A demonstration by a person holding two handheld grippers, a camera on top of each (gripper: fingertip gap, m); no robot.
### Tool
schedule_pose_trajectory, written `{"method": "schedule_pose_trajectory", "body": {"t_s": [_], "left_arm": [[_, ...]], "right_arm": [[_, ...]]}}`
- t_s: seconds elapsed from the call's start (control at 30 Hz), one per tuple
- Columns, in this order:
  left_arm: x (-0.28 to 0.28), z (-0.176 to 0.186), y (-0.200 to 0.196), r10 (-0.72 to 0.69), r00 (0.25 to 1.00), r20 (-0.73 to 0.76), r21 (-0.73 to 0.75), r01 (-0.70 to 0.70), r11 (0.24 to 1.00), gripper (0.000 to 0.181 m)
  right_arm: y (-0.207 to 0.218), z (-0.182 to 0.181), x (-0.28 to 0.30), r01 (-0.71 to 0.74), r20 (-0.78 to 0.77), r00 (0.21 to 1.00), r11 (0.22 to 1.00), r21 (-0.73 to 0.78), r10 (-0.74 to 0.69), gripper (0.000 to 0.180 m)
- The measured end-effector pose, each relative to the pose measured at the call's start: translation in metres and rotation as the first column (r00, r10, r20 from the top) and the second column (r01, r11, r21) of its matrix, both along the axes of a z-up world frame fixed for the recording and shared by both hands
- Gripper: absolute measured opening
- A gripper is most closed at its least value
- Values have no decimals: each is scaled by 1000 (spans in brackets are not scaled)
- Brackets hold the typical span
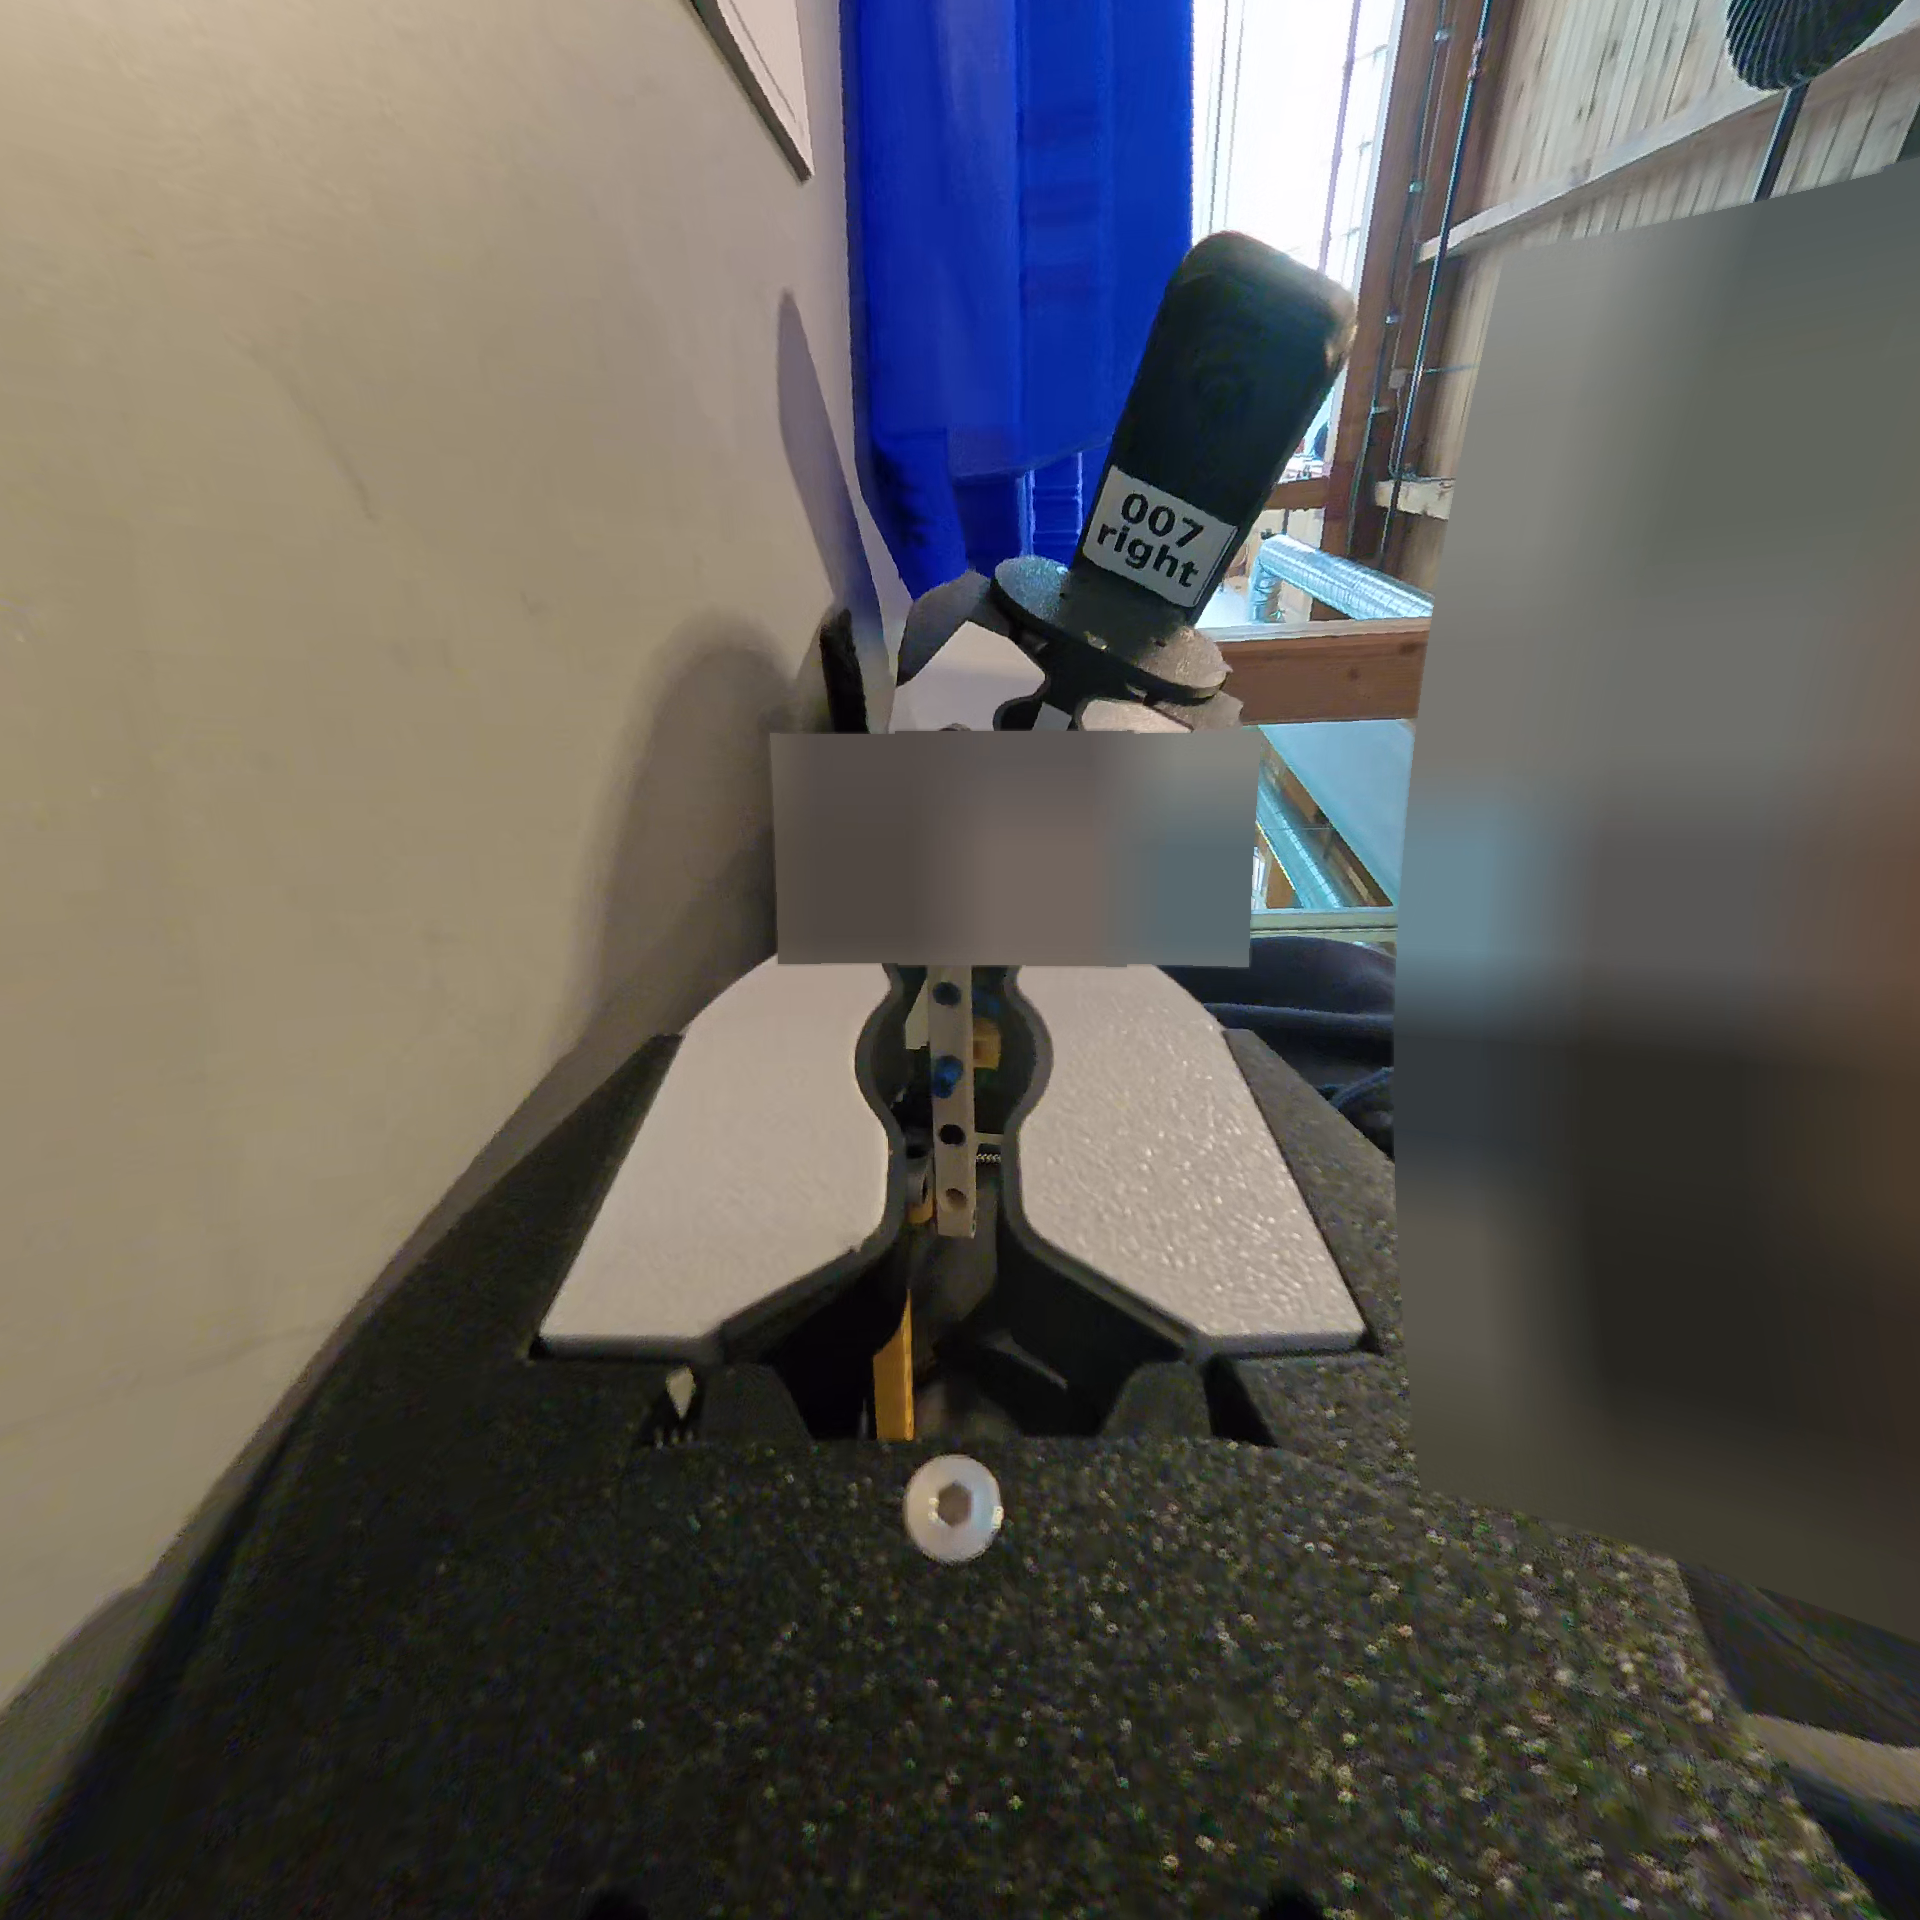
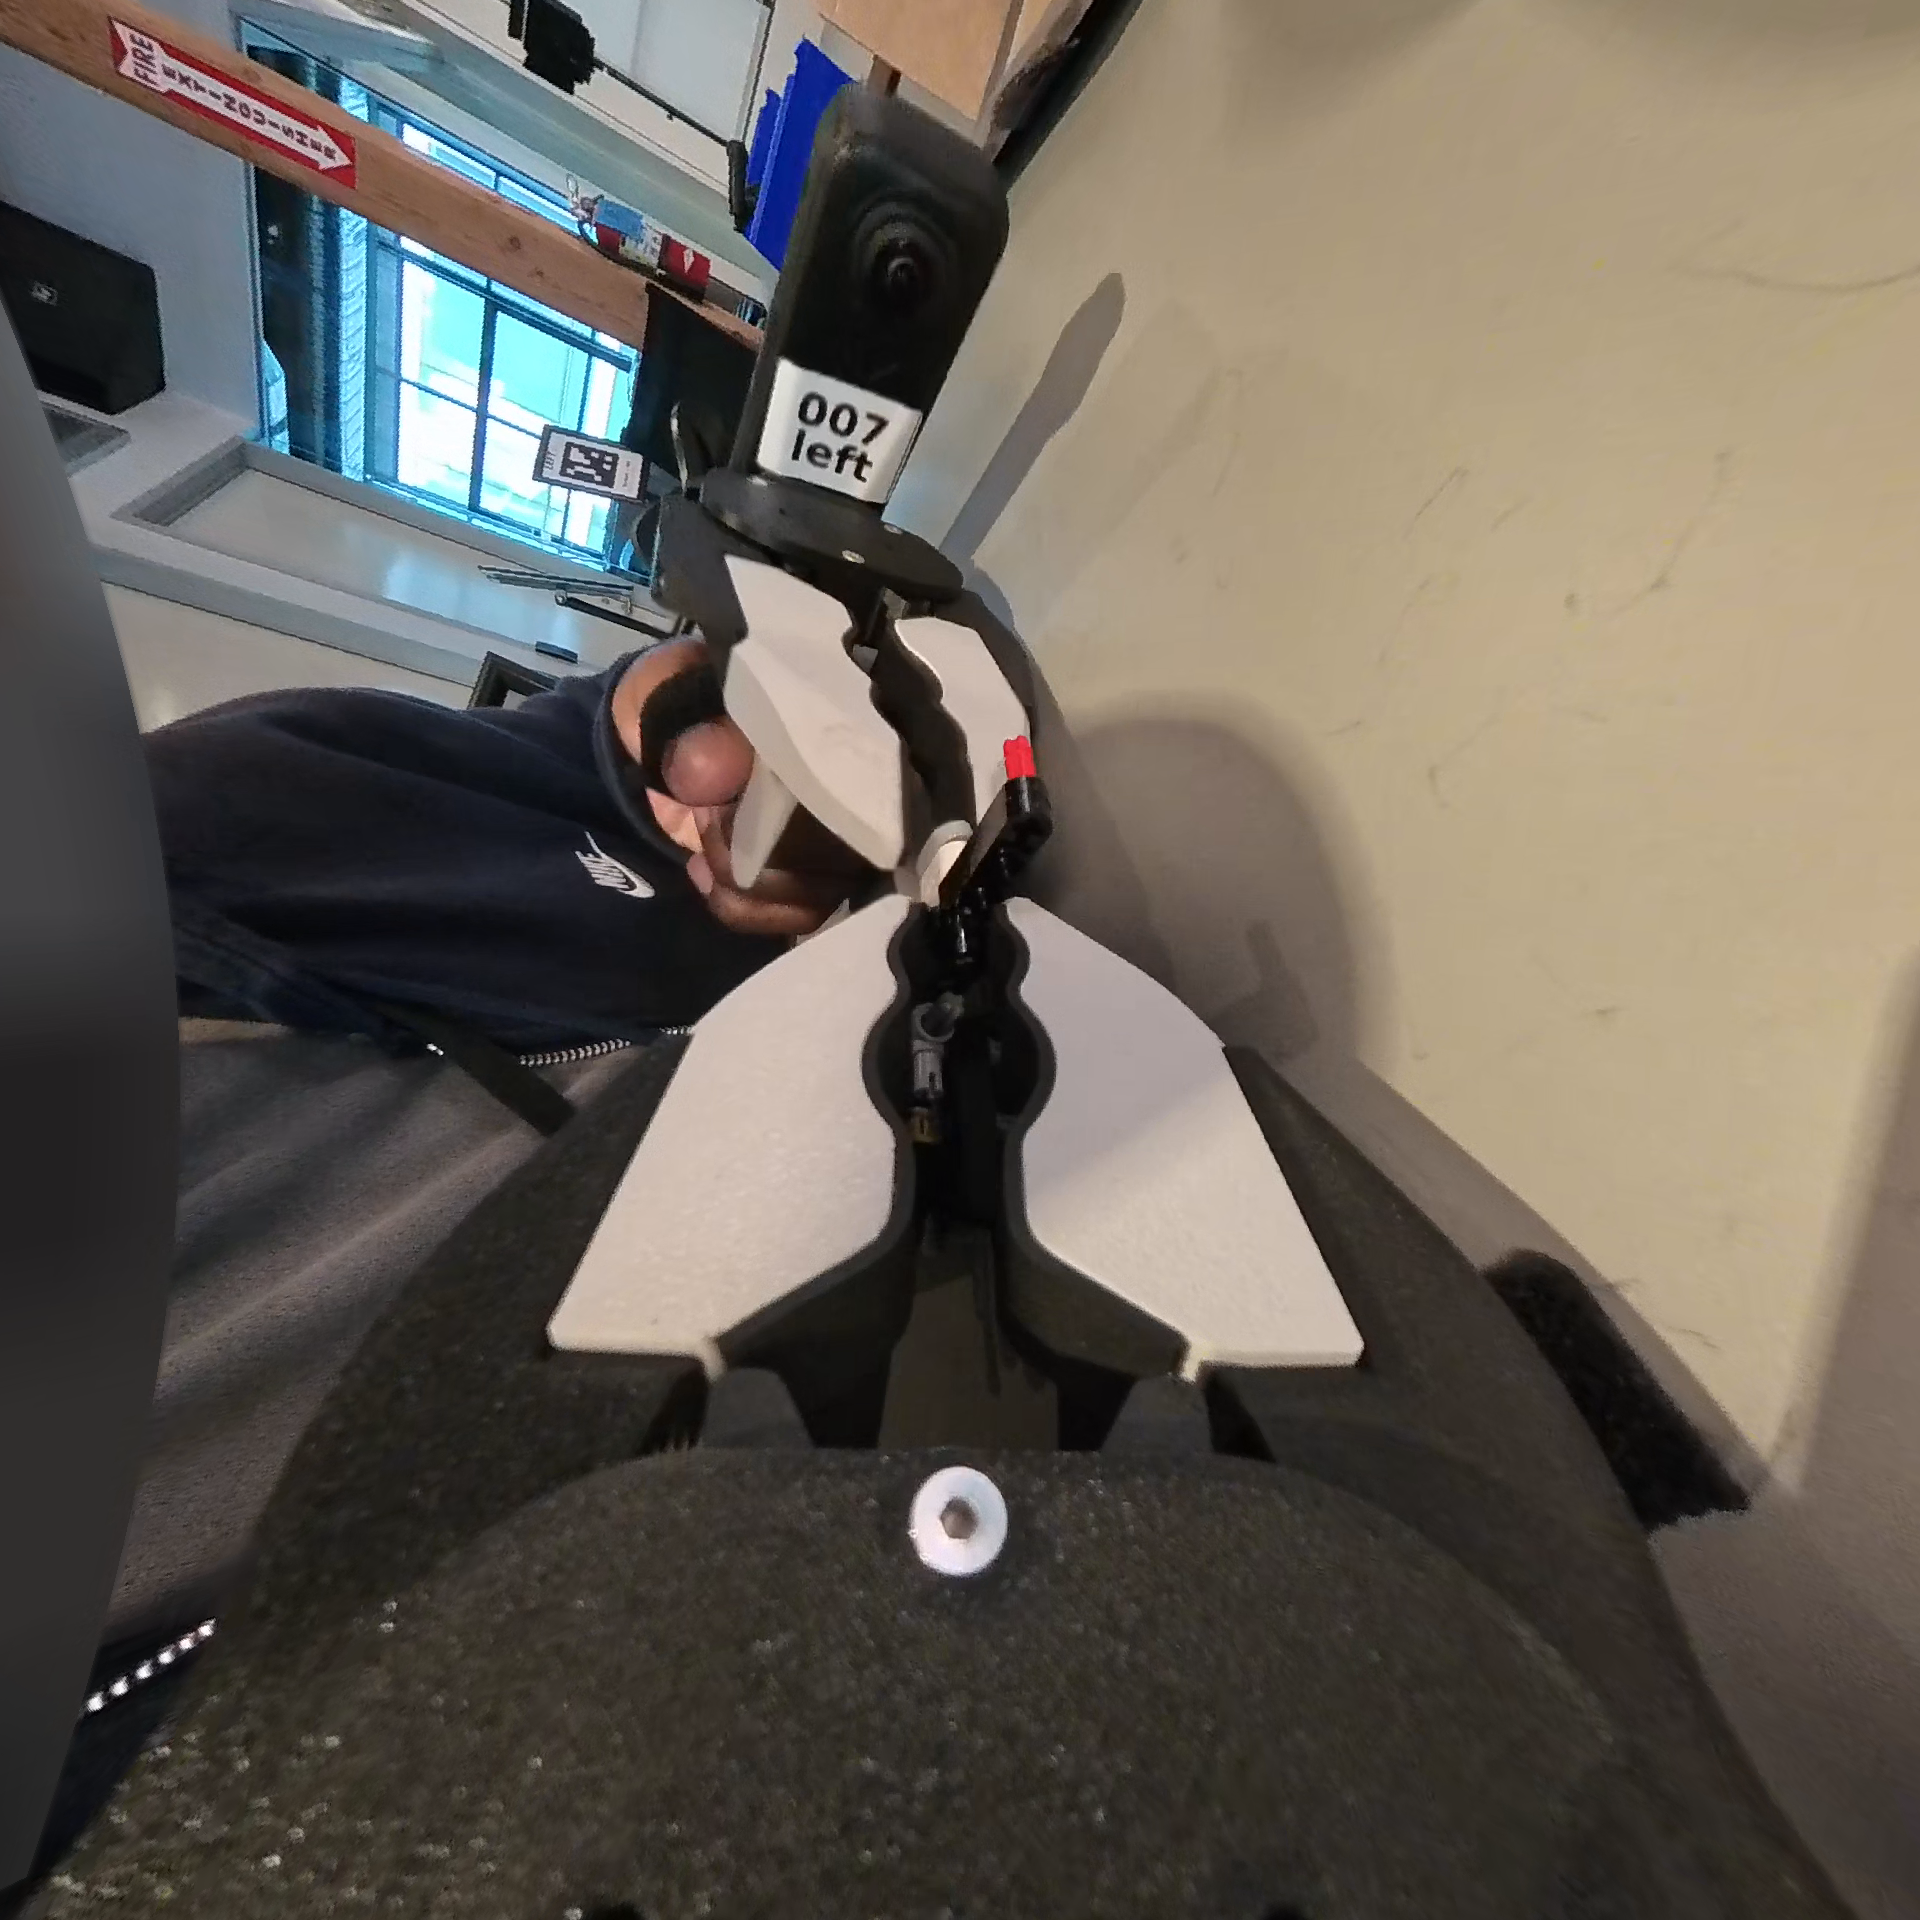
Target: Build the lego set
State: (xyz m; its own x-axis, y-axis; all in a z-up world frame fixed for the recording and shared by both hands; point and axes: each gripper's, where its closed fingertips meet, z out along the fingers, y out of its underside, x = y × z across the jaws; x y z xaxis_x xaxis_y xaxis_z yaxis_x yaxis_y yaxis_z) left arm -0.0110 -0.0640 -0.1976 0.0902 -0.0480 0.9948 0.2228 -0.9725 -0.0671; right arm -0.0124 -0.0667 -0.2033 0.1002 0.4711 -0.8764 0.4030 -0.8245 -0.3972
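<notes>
**Entry: Two grippers closed on one small lego assembly, held off the table**

Left wrist view, left to right. A pale cream table surface [image 1: 312, 727] was recorded along the left. At centre, the left gripper [image 1: 951, 1122], black-bodied with white textured finger plates, was seen narrowed onto a tan perforated lego beam with blue pins [image 1: 954, 1101]; black and yellow lego parts [image 1: 904, 1361] were lodged beside and below it. Beyond it the right gripper's black camera post [image 1: 1205, 436] was noted, its fingers mostly masked.

Right wrist view, left to right. A dark-sleeved hand [image 2: 707, 769] was seen on the handle of the left gripper [image 2: 935, 862]. At centre, the right gripper [image 2: 956, 966] was closed around a black lego beam with a grey connector [image 2: 930, 1049]; a red-tipped black pin [image 2: 1020, 774] projected from the far end, near the table.

Handling note, as judgement: a joining step appeared under way. Both grips would be best kept firm, the holes and pins aligned squarely, and pressure applied straight along the pin axis, since a slanted push could let the thin beams twist out.
</notes>
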Motion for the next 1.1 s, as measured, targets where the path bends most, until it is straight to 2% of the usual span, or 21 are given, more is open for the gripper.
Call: {"method": "schedule_pose_trajectory", "body": {"t_s": [0.17,0.3,0.57,1.1], "left_arm": [[-7,-1,3,12,1000,-29,26,-12,1000,10],[-8,-1,0,6,999,-43,48,-4,999,0],[-6,0,1,16,995,-95,112,-5,994,0],[-7,-5,2,27,994,-109,78,-19,997,0]], "right_arm": [[0,0,0,1,0,1000,1000,-3,-1,11],[0,0,0,0,1,1000,1000,-2,0,11],[0,-1,0,-2,4,1000,1000,-1,2,12],[0,-2,0,-3,12,1000,1000,3,3,12]]}}
